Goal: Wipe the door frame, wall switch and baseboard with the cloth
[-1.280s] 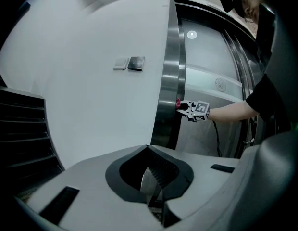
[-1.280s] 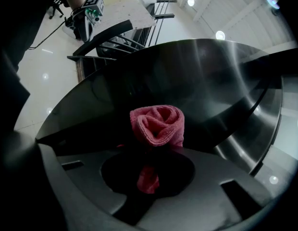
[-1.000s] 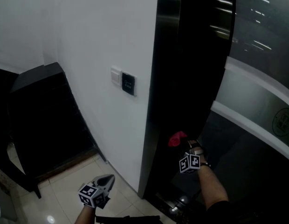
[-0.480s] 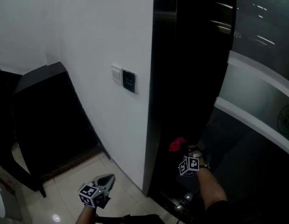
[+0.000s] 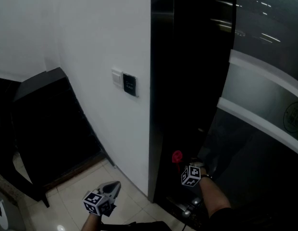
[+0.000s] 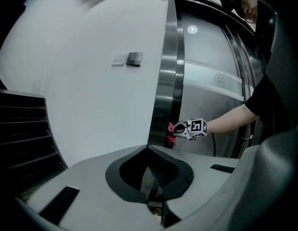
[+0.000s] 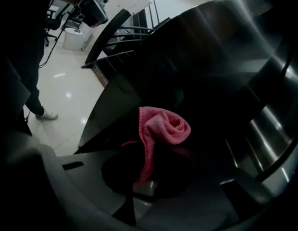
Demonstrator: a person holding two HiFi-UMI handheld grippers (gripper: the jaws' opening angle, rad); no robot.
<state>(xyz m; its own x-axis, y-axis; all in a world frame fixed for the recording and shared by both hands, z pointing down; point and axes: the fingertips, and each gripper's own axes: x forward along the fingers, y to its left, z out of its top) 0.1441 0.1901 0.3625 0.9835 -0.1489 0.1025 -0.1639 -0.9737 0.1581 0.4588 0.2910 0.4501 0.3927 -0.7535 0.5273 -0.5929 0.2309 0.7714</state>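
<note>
My right gripper [image 5: 180, 165] is shut on a pink cloth [image 5: 177, 156] and presses it against the dark metal door frame [image 5: 161, 95] low down, near the floor. In the right gripper view the cloth [image 7: 161, 131] bunches between the jaws against the frame's steel face [image 7: 206, 57]. The left gripper view shows the cloth [image 6: 170, 130] on the frame [image 6: 168, 81]. My left gripper [image 5: 113, 186] hangs shut and holds nothing, low at the left over the tiled floor. The wall switch [image 5: 117, 78] and a dark panel [image 5: 130, 84] sit on the white wall.
A black cabinet [image 5: 43, 124] stands against the wall at left. A frosted glass door [image 5: 264, 129] with pale bands is right of the frame. Light floor tiles [image 5: 72, 196] lie below. A metal fitting [image 5: 190, 208] sits at the frame's foot.
My right gripper has slid the pink cloth down the door frame toward the floor. The left gripper has stayed about where it was.
</note>
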